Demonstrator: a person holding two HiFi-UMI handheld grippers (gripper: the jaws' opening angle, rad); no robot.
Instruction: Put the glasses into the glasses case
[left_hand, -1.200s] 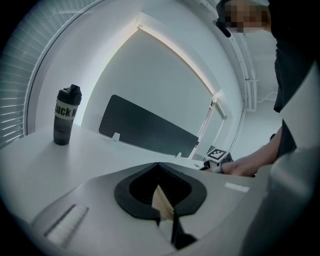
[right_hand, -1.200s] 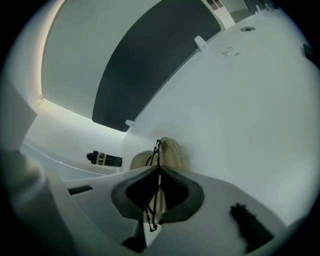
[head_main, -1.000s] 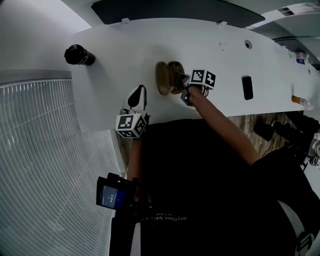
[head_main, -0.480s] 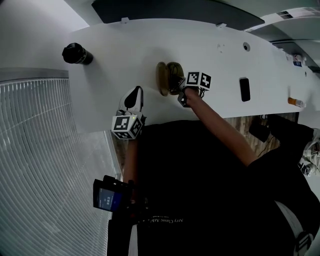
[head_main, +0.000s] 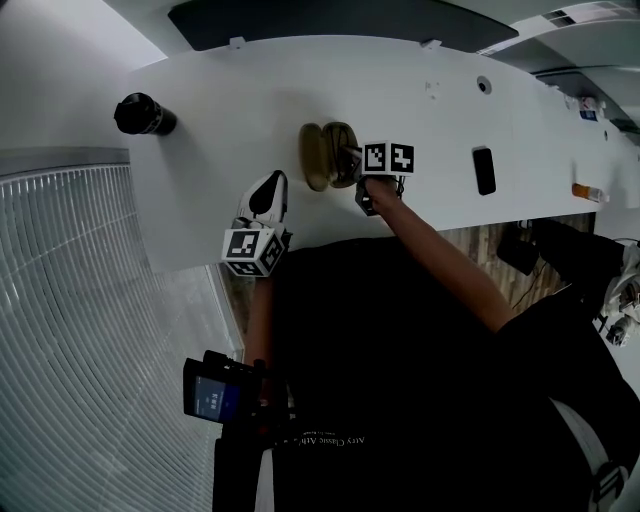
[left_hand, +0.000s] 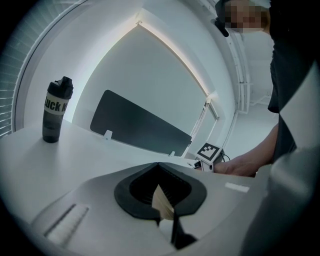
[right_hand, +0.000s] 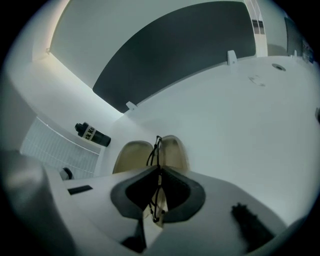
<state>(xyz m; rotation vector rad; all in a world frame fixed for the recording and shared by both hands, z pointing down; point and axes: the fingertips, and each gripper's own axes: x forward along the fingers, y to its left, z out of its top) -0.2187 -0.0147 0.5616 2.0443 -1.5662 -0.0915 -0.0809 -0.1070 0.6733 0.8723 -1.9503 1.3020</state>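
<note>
Rolled a little since a second ago, the right gripper (head_main: 356, 163) now shows its marker cube square to the desk's near edge instead of tilted; the left one has hardly stirred.

At the far left of the white desk (head_main: 440, 120) stands a dark bottle (head_main: 140, 113), well apart from everything else. Nearer the person, at the desk's near edge, rests the left gripper (head_main: 271, 183), its jaws pressed together with nothing between them, pointing toward the back of the desk.

Just to its right and farther back lies the tan case (head_main: 322, 155), open like a clamshell, both halves facing up. The glasses (right_hand: 156, 150), a thin dark frame, are pinched between the right gripper's jaws and stand edge-on over the seam where the two halves meet. Whether the frame touches the case I cannot tell. The right gripper reaches in from the case's right side, angled downward.

Farther right a dark phone (head_main: 483, 170) lies flat, clear of the case.
</note>
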